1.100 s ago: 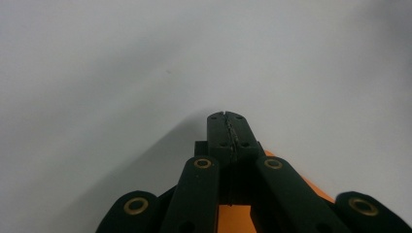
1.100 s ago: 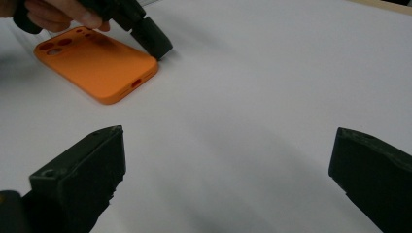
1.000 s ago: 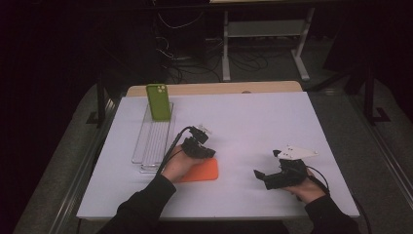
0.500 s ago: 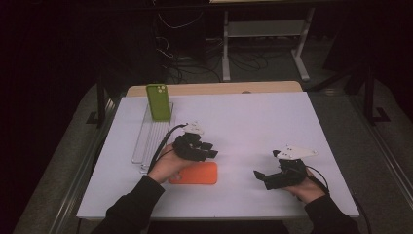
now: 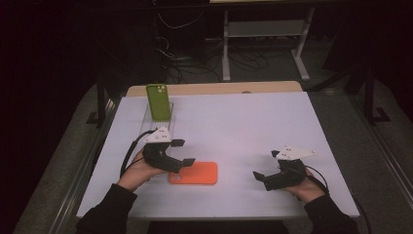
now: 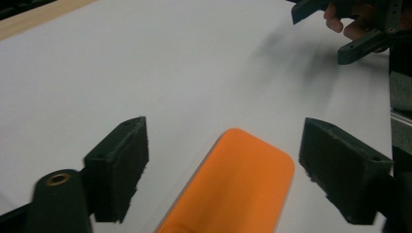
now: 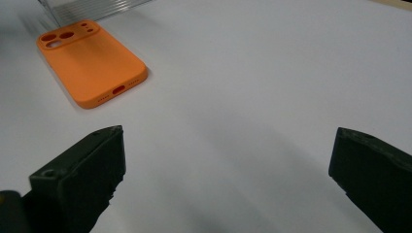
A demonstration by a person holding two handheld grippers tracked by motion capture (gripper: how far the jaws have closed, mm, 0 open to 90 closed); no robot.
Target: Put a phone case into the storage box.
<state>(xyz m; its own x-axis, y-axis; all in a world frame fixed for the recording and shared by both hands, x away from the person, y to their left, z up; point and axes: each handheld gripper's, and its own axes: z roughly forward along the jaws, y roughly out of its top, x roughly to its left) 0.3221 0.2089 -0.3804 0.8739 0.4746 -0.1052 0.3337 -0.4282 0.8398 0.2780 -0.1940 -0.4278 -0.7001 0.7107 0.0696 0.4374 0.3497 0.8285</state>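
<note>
Nearest the person, two dark-sleeved forearms come in over the near edge of the white tabletop (image 5: 243,126), each hand gripping a set of tongs.

The right tongs (image 5: 267,171) sit low over the near right part of the tabletop, held in the right hand (image 5: 304,187), jaws pointing left. In the right gripper view the two black jaws stand spread wide with bare white surface between them; they hold nothing and touch nothing. A grey three-cornered plate rides on top, and a cable trails off toward the right.

The left tongs (image 5: 182,152) are held in the left hand (image 5: 139,170) at the near left, jaws pointing right. They too are spread wide and empty. In the left gripper view the jaws hang above the orange phone case (image 6: 233,187), one on either side of its rounded end, apart from it and not pinching it.

The orange phone case (image 5: 194,172) lies flat on the tabletop, just right of the left hand and well apart from the right tongs. In the right gripper view its camera cut-out end points away, toward a clear ribbed rack (image 7: 92,8).

Farther back on the left, that clear rack (image 5: 155,126) holds a green phone case (image 5: 159,101) standing upright at its far end.

Beyond the tabletop's far wooden edge, a dark floor with cables and a metal frame.
</note>
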